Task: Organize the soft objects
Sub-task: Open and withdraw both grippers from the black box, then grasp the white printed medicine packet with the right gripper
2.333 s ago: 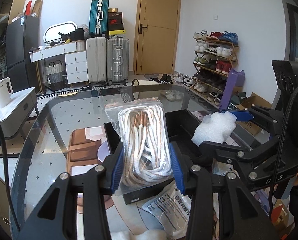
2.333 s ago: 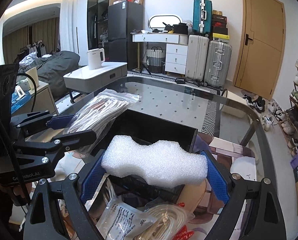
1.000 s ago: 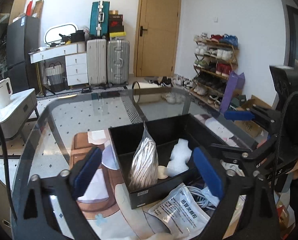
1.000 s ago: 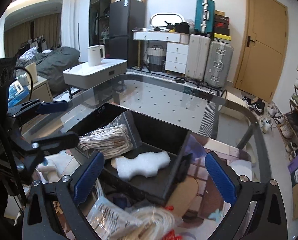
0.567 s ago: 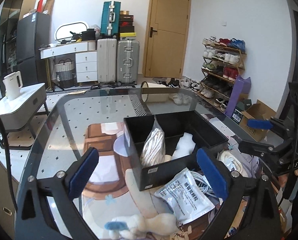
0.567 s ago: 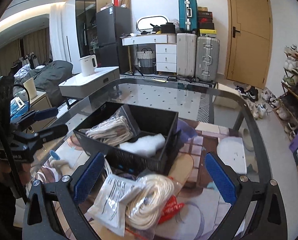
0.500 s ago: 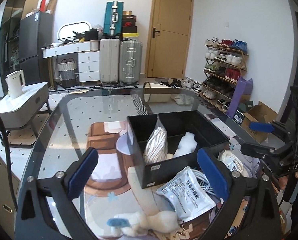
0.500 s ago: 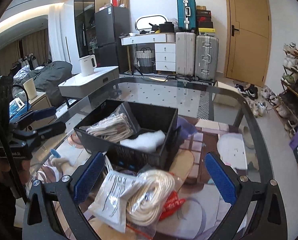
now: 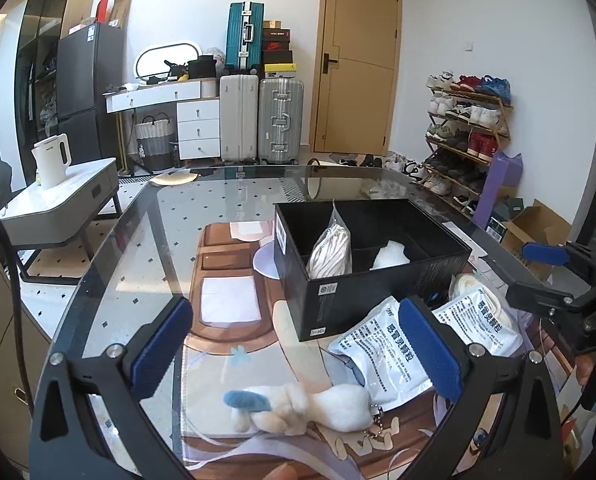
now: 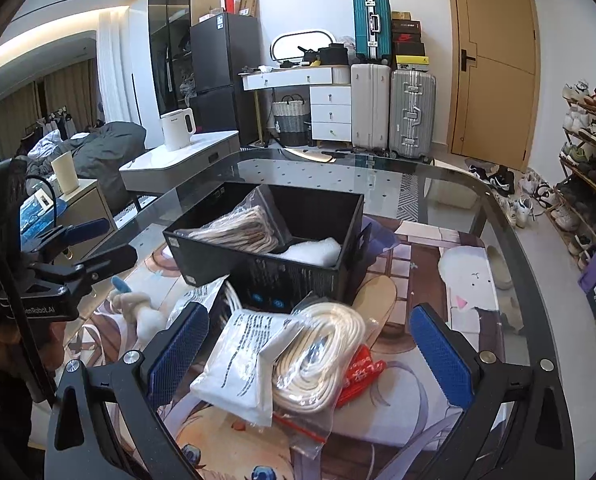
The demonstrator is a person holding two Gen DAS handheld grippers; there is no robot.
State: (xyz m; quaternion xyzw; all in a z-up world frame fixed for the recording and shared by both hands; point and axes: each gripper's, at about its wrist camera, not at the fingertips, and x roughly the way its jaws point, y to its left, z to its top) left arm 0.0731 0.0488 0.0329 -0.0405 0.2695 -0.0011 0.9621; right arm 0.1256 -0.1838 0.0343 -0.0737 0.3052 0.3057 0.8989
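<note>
The left tool (image 9: 293,350) hangs released and empty above the desk (image 9: 145,240), its wide gap framing the plush toy (image 9: 298,404) just below and ahead — probably its next pick. Beyond it the black box (image 9: 378,280) holds a bagged rope bundle (image 9: 330,254) upright against the divider and white foam (image 9: 390,258) in the neighbouring compartment, sorted apart. The right tool (image 10: 308,350), likewise released with nothing gripped, straddles a printed white pouch (image 10: 237,372) and a bagged rope coil (image 10: 318,356) — loose soft items lying just short of the box.
</note>
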